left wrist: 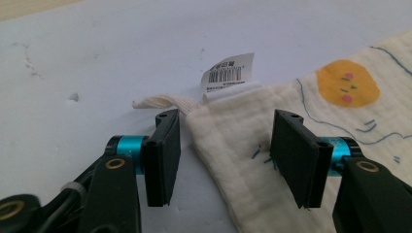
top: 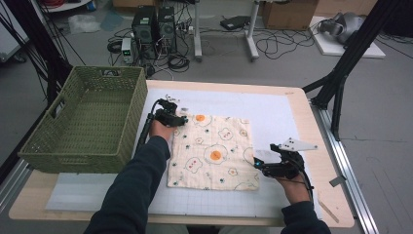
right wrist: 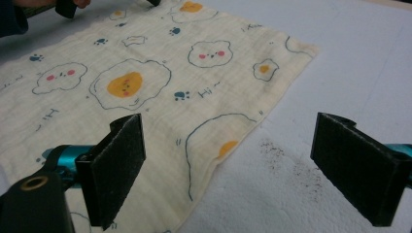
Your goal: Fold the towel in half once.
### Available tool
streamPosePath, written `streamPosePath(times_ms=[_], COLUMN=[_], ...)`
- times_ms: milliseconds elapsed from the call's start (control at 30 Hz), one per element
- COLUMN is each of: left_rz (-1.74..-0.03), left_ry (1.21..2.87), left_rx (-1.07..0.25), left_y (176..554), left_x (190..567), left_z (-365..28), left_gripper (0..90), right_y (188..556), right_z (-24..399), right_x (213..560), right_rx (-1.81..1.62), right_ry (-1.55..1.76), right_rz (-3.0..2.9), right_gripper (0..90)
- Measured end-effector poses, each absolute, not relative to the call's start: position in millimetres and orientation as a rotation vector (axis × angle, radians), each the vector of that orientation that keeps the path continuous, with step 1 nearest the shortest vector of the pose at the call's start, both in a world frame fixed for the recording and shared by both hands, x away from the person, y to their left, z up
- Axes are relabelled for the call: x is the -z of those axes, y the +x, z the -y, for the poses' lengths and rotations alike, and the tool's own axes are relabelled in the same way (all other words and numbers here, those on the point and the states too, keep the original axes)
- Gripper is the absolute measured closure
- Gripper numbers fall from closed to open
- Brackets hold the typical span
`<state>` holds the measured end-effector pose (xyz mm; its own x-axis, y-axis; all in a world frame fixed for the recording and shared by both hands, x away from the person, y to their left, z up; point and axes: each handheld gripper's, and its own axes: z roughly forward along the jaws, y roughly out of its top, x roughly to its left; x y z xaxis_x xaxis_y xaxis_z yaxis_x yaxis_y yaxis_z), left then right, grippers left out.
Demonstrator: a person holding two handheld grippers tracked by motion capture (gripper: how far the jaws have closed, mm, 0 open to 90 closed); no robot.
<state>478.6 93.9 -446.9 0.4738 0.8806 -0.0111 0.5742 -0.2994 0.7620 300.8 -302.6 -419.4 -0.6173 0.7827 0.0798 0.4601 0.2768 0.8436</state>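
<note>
Straddling the cloth [left wrist: 252,160] corner at its 12 o'clock, the left gripper [left wrist: 226,160] is standing unclenched, pads not yet pinching.

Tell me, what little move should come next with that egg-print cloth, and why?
Probably the left gripper should close on the cloth corner. Its jaws straddle the far left corner by the barcode tag without pressing yet. The right gripper waits open at the cloth's near right edge, so pinching the left corner first looks like the likely start of a fold or lift.
</note>
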Motion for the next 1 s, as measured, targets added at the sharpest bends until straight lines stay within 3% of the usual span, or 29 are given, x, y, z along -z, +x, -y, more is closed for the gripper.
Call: streamPosePath(times_ms=[167,300,500,767,1000], left_rz=[-1.182,-1.172,-1.206,-1.198,-1.187], left_ry=[2.008,1.997,1.916,1.896,1.896], left_rx=[-0.514,-0.460,-0.422,-0.407,-0.399], left_y=[477,476,475,469,466], left_x=[446,445,445,445,441], left_z=[-94,-97,-102,-108,-110], left_gripper=[58.6,81.6,83.4,83.4,82.3], right_y=[310,329,372,419,446], right_z=[302,302,301,284,275], right_x=[420,414,403,414,427], right_rx=[-1.262,-1.262,-1.240,-1.125,-1.026], right_ry=[1.146,1.182,1.218,1.248,1.222], right_rz=[-2.230,-2.209,-2.199,-2.276,-2.281], right_gripper=[11.7,11.7,11.7,12.1,25.5])
